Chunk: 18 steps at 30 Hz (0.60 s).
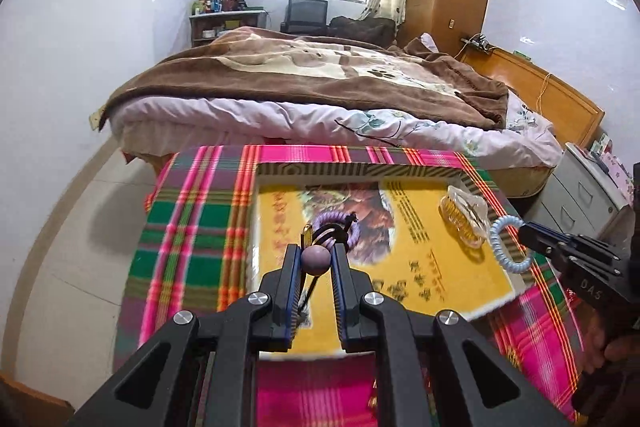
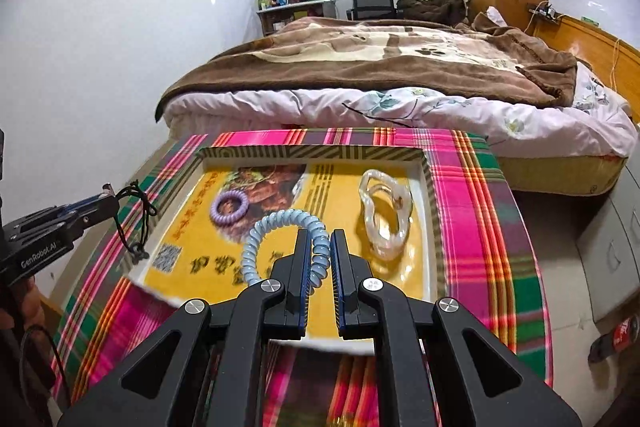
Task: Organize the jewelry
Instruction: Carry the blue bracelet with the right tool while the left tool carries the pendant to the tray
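Observation:
A shallow tray with a striped rim (image 1: 360,169) (image 2: 312,151) and a yellow printed liner sits on a plaid-covered table. My left gripper (image 1: 316,251) (image 2: 110,197) is shut on a black cord necklace (image 2: 136,227), and the cord's purple bead (image 1: 316,261) shows between the fingers. My right gripper (image 2: 320,235) (image 1: 520,229) is shut on a light blue spiral hair tie (image 2: 276,223) (image 1: 506,245), held just above the tray. On the liner lie a purple spiral hair tie (image 2: 230,207) (image 1: 354,233) and a clear hair claw clip (image 2: 384,211) (image 1: 464,219).
The plaid cloth (image 1: 192,219) (image 2: 472,227) hangs over the table edges. A bed with a brown blanket (image 1: 304,75) (image 2: 380,67) stands just behind the table. A grey drawer cabinet (image 1: 580,195) (image 2: 612,251) is at the right, and bare floor lies to the left.

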Each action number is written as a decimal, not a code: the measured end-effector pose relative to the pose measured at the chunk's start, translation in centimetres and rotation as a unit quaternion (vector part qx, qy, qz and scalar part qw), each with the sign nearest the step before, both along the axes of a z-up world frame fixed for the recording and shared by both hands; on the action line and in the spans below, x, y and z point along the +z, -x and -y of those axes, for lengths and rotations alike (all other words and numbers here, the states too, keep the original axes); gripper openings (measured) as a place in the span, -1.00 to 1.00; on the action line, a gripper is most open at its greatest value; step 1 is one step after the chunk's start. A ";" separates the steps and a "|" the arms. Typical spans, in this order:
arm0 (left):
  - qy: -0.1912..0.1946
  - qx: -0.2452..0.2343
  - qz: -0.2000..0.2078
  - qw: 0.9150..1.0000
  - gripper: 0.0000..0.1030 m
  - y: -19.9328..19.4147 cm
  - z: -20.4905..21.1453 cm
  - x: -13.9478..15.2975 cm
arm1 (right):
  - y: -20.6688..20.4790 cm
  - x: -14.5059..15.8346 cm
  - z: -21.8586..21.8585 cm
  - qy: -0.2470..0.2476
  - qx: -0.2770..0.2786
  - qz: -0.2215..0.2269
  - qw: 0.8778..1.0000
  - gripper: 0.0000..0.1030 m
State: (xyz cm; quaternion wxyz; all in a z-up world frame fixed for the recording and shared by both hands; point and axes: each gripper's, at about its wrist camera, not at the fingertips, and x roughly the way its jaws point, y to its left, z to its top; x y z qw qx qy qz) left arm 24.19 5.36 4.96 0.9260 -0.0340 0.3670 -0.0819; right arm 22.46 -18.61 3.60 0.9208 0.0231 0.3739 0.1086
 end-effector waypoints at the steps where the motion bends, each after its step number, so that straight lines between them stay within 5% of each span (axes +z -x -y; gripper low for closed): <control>1: 0.004 -0.002 -0.005 1.000 -0.71 -1.0 0.2 -0.3 | -0.8 -0.2 0.0 -0.001 0.000 -0.005 1.000 -0.81; 18: -0.001 0.020 -0.077 0.997 -0.71 -8.6 0.1 -6.2 | -12.1 -5.5 -3.2 0.049 0.000 -0.077 0.996 -0.81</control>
